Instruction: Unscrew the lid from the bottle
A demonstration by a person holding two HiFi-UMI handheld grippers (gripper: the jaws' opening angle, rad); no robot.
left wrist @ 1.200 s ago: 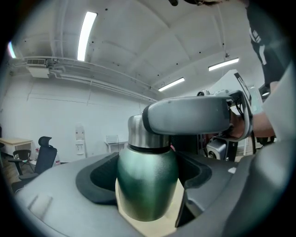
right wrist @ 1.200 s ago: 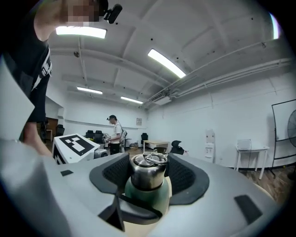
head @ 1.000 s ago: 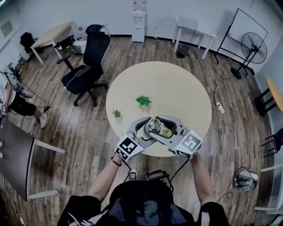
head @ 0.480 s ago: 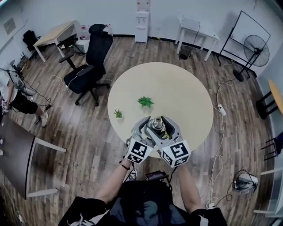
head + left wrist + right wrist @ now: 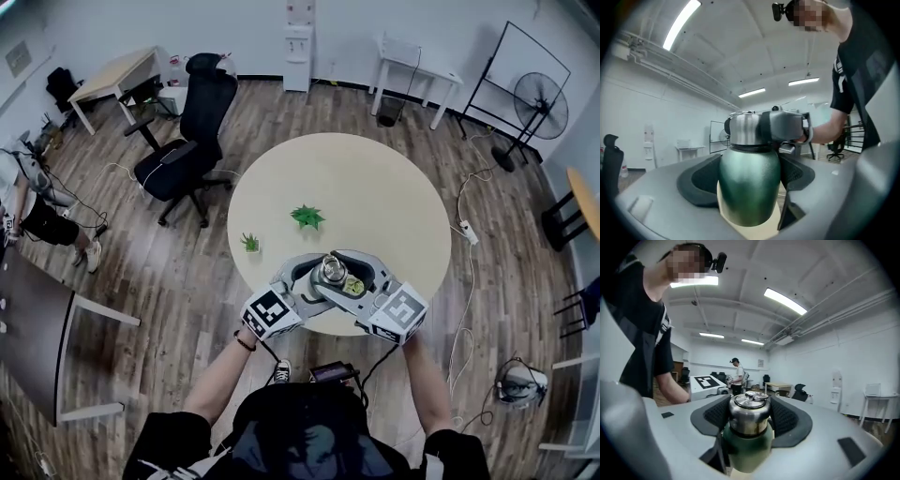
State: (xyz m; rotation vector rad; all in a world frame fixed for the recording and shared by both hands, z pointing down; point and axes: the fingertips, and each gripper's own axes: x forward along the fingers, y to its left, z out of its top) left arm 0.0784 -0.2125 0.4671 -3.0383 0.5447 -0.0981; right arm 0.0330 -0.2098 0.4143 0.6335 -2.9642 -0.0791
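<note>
A green bottle (image 5: 749, 183) with a steel lid (image 5: 329, 270) stands upright near the front edge of the round table (image 5: 375, 187). My left gripper (image 5: 305, 278) comes in from the left and is shut on the green body, a dark pad (image 5: 701, 180) on each side. My right gripper (image 5: 352, 272) comes in from the right, higher up, and is shut on the lid (image 5: 749, 414). Its jaws have just been closing with the lid between them. The green body (image 5: 746, 451) shows below the lid in the right gripper view. The bottle's base is hidden.
Two small green plants (image 5: 307, 216) (image 5: 249, 242) sit on the table beyond and to the left of the bottle. A black office chair (image 5: 187, 131) stands at the table's far left. The table's edge runs just under both grippers.
Half a second ago both marker cubes were swung in close together behind the bottle. Now they are spread apart again, as one second ago. The bottle stays in place.
</note>
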